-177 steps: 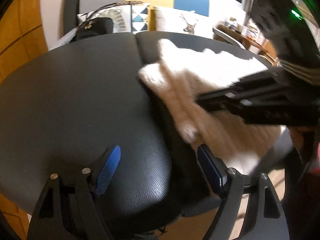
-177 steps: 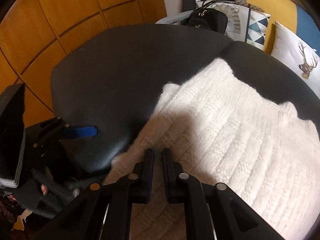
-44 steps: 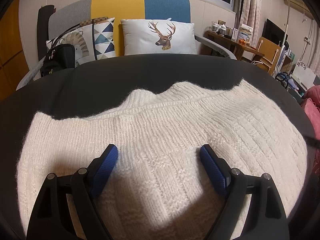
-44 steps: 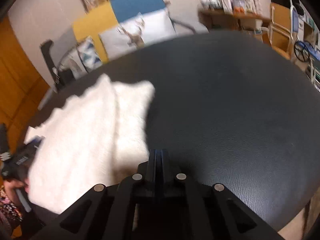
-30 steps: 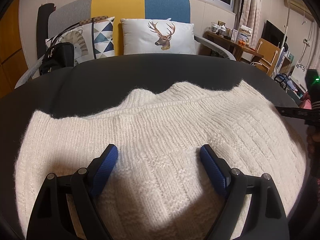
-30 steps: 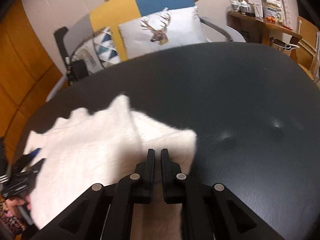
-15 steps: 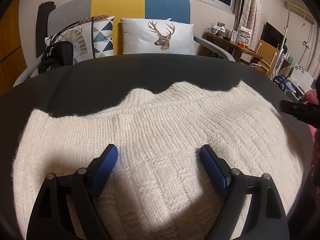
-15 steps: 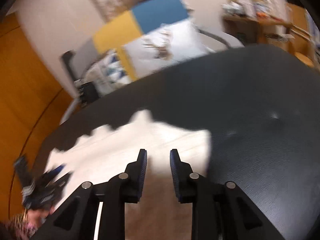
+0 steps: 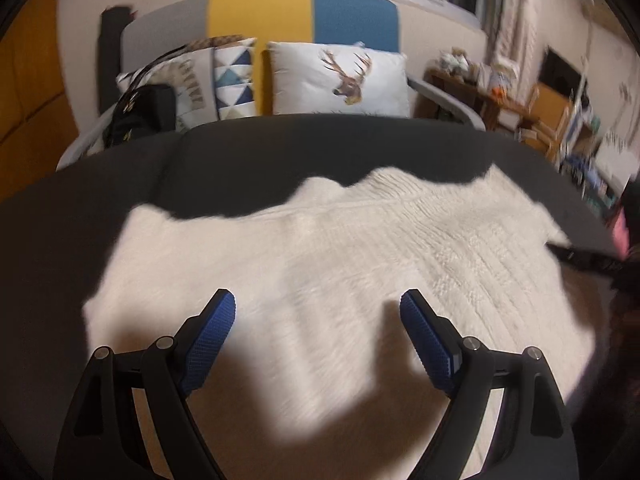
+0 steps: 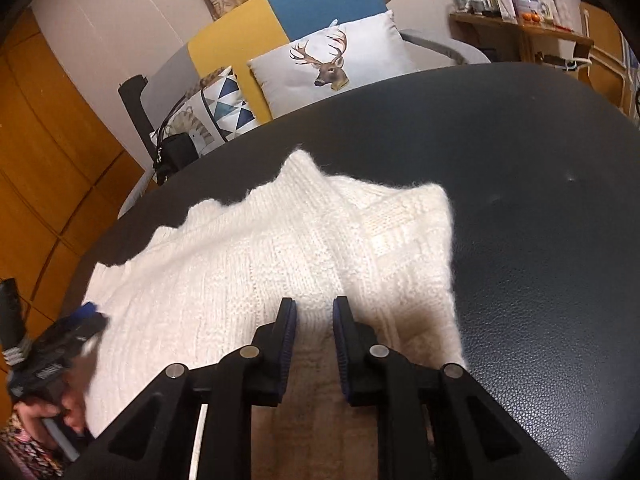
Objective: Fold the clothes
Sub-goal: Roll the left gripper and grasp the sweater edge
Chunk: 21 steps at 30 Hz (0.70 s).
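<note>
A white knit sweater [image 9: 340, 256] lies folded and flat on a black leather surface [image 9: 280, 148]. My left gripper [image 9: 318, 312] is wide open and empty, hovering over the sweater's near left part. In the right wrist view the sweater [image 10: 280, 252] has its right side folded over. My right gripper [image 10: 314, 312] is open a little, empty, just above the sweater's near right part. The left gripper [image 10: 86, 316] shows at the far left of that view, and the right gripper's tip [image 9: 580, 254] shows at the right edge of the left wrist view.
Behind the surface stands a sofa [image 9: 304, 16] with a deer cushion [image 9: 340, 80], a triangle-pattern cushion [image 9: 234, 80] and a black handbag [image 9: 140, 116]. Orange wood panels [image 10: 44, 152] are at the left. A cluttered shelf [image 10: 520, 12] and chairs stand at the right.
My right gripper has let go of the sweater's right side, opened a little and drawn back over the cloth. My left gripper has pulled back and tilted slightly; it stays open.
</note>
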### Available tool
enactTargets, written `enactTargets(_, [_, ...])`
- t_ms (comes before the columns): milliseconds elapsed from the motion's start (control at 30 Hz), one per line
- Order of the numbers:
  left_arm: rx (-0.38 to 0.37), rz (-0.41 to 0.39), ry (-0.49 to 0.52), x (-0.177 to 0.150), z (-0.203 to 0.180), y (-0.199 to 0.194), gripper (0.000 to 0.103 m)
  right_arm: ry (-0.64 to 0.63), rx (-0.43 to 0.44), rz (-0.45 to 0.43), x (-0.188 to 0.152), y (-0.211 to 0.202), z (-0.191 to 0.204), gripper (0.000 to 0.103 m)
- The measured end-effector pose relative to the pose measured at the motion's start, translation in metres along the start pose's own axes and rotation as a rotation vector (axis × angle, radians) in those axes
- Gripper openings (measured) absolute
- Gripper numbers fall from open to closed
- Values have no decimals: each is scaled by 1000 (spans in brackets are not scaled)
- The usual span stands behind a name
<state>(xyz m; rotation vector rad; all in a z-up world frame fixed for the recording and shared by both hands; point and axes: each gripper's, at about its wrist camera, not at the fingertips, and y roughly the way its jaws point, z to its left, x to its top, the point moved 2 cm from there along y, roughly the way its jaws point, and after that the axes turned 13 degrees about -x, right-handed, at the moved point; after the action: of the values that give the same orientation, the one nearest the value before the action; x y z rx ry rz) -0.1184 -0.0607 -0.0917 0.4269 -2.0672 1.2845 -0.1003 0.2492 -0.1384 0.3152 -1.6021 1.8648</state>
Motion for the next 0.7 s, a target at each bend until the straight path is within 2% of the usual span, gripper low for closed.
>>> enactTargets(100, [-128, -16, -168, 1, 39, -32, 87, 0, -3, -1, 0, 2, 3, 17])
enactTargets(167, [-184, -15, -288, -2, 73, -49, 87, 5, 0, 0, 0, 3, 4, 17])
enactTargets(300, [-211, -8, -450, -17, 131, -73, 87, 14, 7, -2, -6, 1, -3, 17])
enactTargets(433, [-325, -11, -645, -38, 167, -77, 87, 11, 3, -8, -7, 1, -3, 17])
enactTargets(500, [-355, -8, -682, -45, 175, -74, 87, 13, 2, -8, -7, 1, -4, 17])
enactTargets(700, [-447, 49, -705, -56, 175, -57, 87, 19, 9, -6, -8, 1, -6, 18])
